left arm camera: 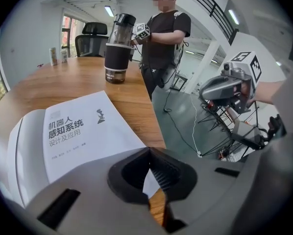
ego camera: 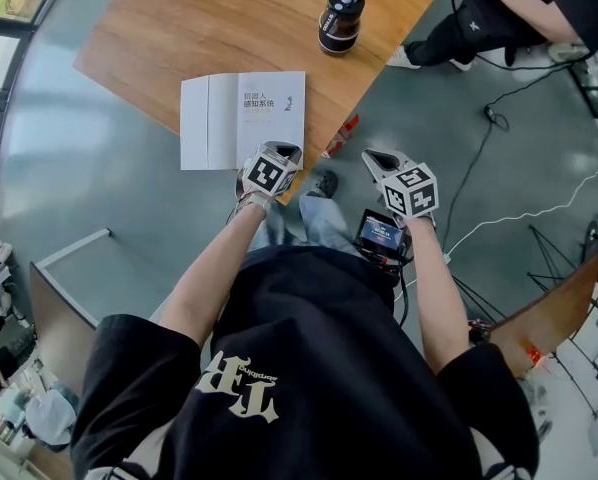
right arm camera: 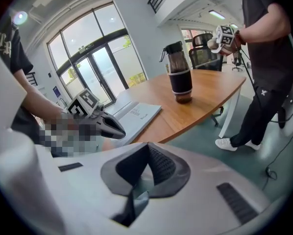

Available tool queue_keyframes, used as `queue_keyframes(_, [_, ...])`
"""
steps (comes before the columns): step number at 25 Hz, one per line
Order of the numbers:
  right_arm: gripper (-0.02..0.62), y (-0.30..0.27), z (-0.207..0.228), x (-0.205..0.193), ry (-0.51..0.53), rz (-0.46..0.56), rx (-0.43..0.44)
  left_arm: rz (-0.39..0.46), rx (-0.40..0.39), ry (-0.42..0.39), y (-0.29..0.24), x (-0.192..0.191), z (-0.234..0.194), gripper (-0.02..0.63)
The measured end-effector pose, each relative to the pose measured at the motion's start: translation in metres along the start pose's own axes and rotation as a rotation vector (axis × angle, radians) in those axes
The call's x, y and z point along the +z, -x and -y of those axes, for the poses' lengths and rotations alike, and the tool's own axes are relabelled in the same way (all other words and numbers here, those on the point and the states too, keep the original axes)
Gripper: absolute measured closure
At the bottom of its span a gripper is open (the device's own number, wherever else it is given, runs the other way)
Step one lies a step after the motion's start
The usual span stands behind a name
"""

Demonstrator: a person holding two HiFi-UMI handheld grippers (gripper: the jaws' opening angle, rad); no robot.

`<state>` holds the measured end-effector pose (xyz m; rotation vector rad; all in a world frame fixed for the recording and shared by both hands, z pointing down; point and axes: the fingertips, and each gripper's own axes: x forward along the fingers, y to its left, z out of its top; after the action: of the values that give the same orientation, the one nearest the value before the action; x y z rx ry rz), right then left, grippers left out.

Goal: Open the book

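The book (ego camera: 244, 118) is laid at the near edge of the worktop (ego camera: 199, 28), with the left hand-held gripper (ego camera: 282, 151) over its corner and the right hand-held gripper (ego camera: 369, 155) both closed on nothing, so the jaws should be parted and only the top leaf pinched.

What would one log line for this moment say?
book: near table edge, titled page up | left gripper: shut, at book's near corner | right gripper: shut, off table
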<state>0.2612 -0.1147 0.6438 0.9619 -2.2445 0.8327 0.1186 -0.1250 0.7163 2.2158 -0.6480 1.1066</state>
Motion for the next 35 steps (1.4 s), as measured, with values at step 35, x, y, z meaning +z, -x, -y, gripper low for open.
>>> queue_keyframes(35, [0.606, -0.037, -0.039, 0.012, 0.090, -0.087, 0.102, -0.087, 0.178, 0.061, 0.031, -0.049, -0.081, 0.600])
